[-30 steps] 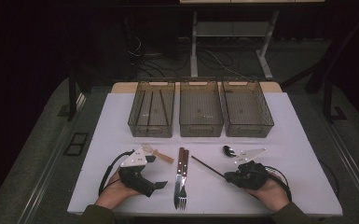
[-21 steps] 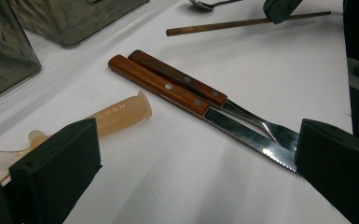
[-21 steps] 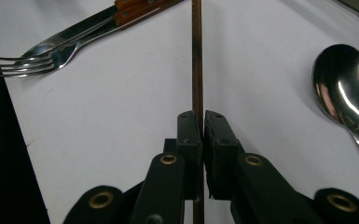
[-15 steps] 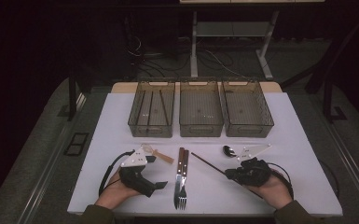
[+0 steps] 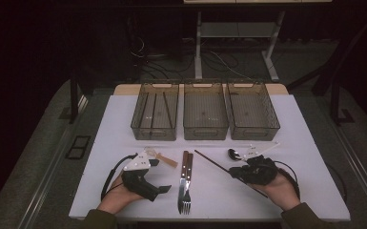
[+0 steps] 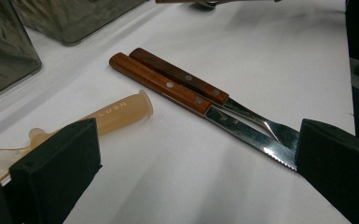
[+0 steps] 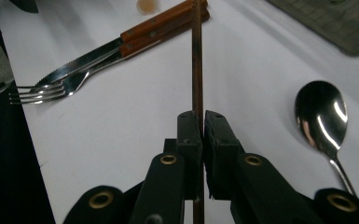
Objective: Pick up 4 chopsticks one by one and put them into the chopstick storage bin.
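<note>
My right gripper (image 7: 200, 127) is shut on a thin dark chopstick (image 7: 196, 60), which runs straight out ahead between the pads. In the high view this gripper (image 5: 248, 171) sits at the front right, and the chopstick (image 5: 212, 161) slants up-left from it just above the table. My left gripper (image 5: 159, 176) rests at the front left with its jaws wide open and nothing between the pads (image 6: 56, 168). Ahead of it lie a wooden-handled knife (image 6: 177, 91) and fork (image 6: 191, 81), side by side. A beige plastic handle (image 6: 116, 112) lies by its left pad.
Three clear bins (image 5: 205, 112) stand in a row at the back; the left bin (image 5: 145, 126) holds dark sticks. A metal spoon (image 7: 319, 116) lies right of the chopstick, and a pale utensil (image 5: 262, 149) beyond it. The white table (image 5: 310, 157) ends just behind both hands.
The right hand has turned and shifted slightly away from the table's front edge, with the chopstick still in its jaws. The left gripper has stayed put.
</note>
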A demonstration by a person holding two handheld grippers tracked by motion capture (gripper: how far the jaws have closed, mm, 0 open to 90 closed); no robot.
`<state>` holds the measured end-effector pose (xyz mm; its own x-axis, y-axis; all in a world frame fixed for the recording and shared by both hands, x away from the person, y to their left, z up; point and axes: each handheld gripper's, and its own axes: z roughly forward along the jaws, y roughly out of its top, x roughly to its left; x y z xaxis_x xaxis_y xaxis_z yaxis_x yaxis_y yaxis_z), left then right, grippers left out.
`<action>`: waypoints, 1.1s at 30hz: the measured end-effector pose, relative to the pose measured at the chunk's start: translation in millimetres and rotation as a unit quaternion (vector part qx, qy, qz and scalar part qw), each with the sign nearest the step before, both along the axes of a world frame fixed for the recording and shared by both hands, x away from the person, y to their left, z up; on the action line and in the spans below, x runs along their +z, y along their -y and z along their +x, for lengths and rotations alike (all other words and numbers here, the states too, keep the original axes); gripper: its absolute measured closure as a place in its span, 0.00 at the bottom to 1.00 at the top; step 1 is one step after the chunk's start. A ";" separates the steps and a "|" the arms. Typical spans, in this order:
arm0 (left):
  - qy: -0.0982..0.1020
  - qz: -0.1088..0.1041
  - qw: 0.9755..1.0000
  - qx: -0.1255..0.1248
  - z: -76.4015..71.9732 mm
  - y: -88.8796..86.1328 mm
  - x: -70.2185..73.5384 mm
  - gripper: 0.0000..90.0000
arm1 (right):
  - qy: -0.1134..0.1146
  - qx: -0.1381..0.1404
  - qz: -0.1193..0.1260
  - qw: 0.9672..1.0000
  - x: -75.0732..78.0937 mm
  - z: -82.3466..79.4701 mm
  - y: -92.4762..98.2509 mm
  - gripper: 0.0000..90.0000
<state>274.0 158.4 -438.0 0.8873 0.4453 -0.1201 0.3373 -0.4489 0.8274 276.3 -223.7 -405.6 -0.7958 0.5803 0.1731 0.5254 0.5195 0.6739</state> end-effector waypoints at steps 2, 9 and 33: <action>0.001 -0.001 1.000 0.002 0.0 0.0 -0.2 0.00 | 0.000 -0.001 0.003 1.000 2.7 1.8 -1.0 0.95; -0.002 -0.002 1.000 0.003 0.5 -1.3 -1.2 0.00 | 0.011 -0.002 0.012 1.000 13.6 13.1 -5.4 0.95; -0.004 -0.012 1.000 0.006 0.0 -1.7 -0.9 0.00 | 0.035 -0.017 0.038 0.999 36.1 59.0 -35.0 0.95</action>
